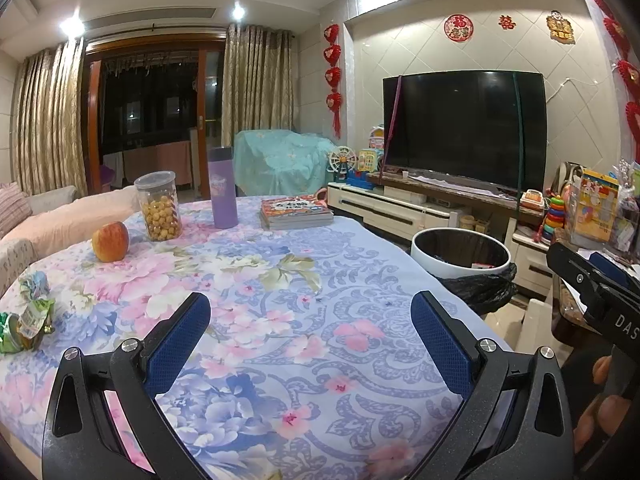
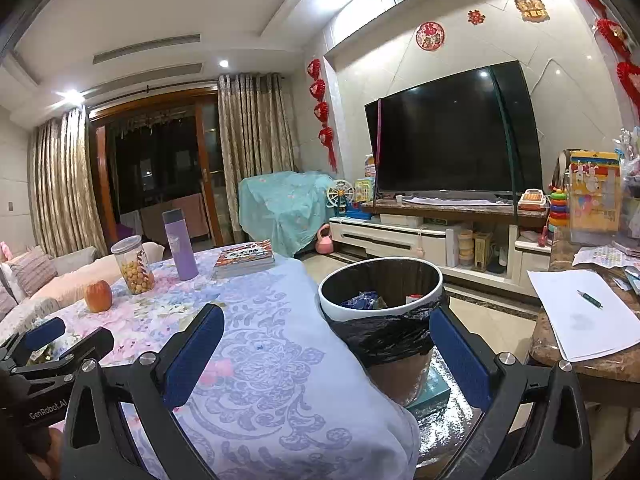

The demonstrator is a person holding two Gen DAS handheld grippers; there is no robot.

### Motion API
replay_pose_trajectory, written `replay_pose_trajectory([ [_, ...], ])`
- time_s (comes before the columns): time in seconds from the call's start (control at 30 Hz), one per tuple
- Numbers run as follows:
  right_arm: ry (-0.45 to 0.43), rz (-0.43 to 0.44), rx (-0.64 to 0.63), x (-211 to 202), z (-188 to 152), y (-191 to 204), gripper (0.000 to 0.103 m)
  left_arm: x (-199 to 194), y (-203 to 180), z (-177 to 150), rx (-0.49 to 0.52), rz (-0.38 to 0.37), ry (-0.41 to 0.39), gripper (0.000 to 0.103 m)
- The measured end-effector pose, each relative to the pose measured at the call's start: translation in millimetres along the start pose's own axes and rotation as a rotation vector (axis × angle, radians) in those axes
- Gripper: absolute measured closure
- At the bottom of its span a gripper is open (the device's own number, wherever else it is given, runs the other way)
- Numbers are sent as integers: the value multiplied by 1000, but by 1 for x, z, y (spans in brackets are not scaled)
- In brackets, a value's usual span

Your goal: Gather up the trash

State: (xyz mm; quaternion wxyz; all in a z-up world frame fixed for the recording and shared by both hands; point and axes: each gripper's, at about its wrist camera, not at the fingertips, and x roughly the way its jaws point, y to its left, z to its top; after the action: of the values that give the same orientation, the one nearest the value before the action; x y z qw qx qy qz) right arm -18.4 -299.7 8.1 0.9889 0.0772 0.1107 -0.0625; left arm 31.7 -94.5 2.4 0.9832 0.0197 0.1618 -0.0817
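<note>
Crumpled green and white snack wrappers point(image 1: 28, 322) lie at the left edge of the floral tablecloth point(image 1: 304, 364), with a smaller crumpled wrapper point(image 1: 34, 282) just behind them. My left gripper point(image 1: 312, 308) is open over the middle of the cloth, right of the wrappers, holding nothing. A white-rimmed trash bin point(image 2: 400, 307) with a black liner stands off the table's right side and holds a blue wrapper point(image 2: 362, 300). My right gripper point(image 2: 327, 320) is open and empty, hovering at the table's edge in front of the bin. The left gripper point(image 2: 64, 338) shows at the far left of the right wrist view.
An apple point(image 1: 111, 241), a jar of yellow snacks point(image 1: 158, 206), a purple bottle point(image 1: 223, 188) and stacked books point(image 1: 296, 212) sit at the table's far side. A side table with paper and a pen point(image 2: 590, 299) is at the right. A TV point(image 2: 452, 132) and cabinet stand behind the bin.
</note>
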Motion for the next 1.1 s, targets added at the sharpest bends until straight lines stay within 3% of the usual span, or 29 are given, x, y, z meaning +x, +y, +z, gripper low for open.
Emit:
replay_pose_trajectory([
  [1.1, 6, 4, 10, -1, -1, 2, 0, 6, -3, -4, 3, -6, 7, 0],
])
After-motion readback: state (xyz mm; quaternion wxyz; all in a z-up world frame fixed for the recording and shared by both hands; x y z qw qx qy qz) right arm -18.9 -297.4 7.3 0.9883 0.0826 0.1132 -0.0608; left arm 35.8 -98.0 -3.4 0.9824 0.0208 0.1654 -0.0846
